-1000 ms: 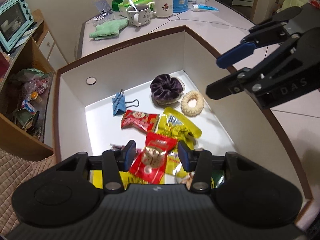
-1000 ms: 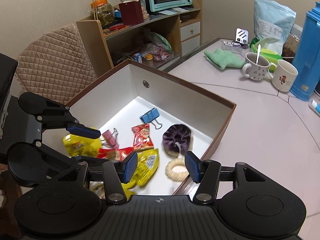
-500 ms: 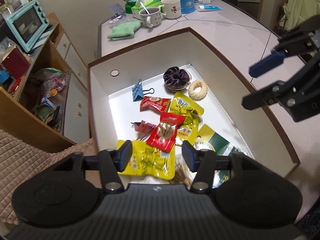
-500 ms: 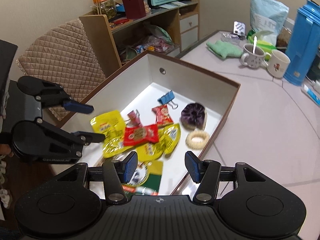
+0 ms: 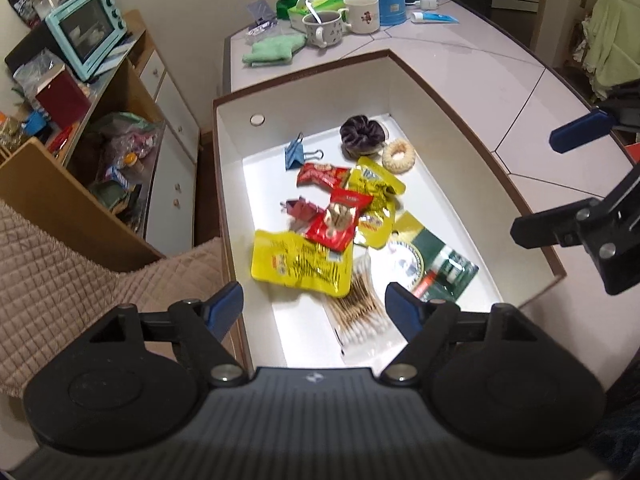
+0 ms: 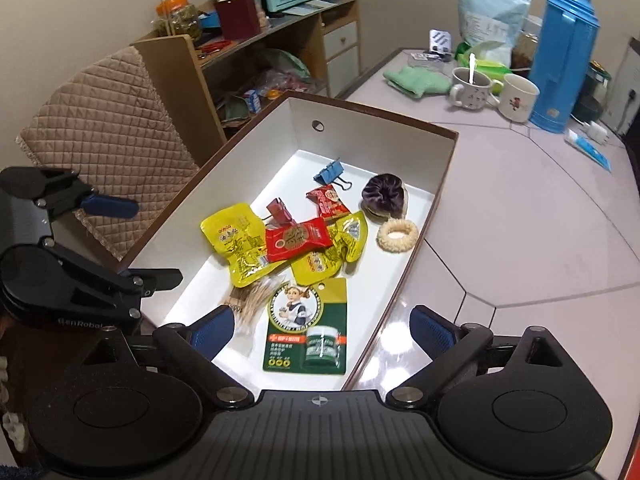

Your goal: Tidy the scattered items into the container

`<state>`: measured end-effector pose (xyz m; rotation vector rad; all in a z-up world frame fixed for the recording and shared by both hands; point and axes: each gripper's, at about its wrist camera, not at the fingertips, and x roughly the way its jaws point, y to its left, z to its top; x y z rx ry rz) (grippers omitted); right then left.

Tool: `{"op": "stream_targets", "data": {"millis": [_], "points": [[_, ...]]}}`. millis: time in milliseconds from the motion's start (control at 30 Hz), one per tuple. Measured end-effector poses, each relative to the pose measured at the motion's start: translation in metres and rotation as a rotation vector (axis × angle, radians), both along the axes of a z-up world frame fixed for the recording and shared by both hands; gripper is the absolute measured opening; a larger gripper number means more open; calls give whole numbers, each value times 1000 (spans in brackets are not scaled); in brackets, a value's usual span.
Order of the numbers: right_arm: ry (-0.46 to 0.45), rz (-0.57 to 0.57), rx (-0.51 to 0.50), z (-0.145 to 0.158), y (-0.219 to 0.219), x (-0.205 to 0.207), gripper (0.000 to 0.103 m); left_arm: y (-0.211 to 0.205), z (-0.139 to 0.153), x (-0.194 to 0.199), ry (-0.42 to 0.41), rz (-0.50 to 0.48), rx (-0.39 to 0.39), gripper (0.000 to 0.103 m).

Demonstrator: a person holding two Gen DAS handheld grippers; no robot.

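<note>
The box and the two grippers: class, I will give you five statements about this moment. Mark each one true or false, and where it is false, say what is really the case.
1. Both grippers are open and hold nothing. True: the left gripper and the right gripper have their jaws apart with nothing between them.
2. The blue binder clip lies on the table outside the box. False: it lies inside the box, near the far wall.
3. The red snack packet rests on top of yellow packets. True.
4. The purple scrunchie is held by the right gripper. False: it lies on the box floor.
5. A spoon stands in one mug. True.
</note>
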<state>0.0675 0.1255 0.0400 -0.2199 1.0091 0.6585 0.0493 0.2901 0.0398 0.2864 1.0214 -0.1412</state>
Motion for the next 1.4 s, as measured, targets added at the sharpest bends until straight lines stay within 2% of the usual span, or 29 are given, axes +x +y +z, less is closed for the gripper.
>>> {"op": "stream_targets", "data": {"millis": [367, 567, 1200, 1400], "points": [[38, -61, -9, -1, 0, -30, 97, 8, 11, -28, -13, 29, 13, 81], [44, -77, -1, 2, -5, -42, 97, 10, 13, -39, -19, 64, -24, 81], [25, -107, -50, 4, -17, -52, 97, -10, 25, -57, -107, 124, -12, 81], [28, -107, -25, 5, -29, -56, 97, -29, 27, -65, -153, 119, 25, 81]]}}
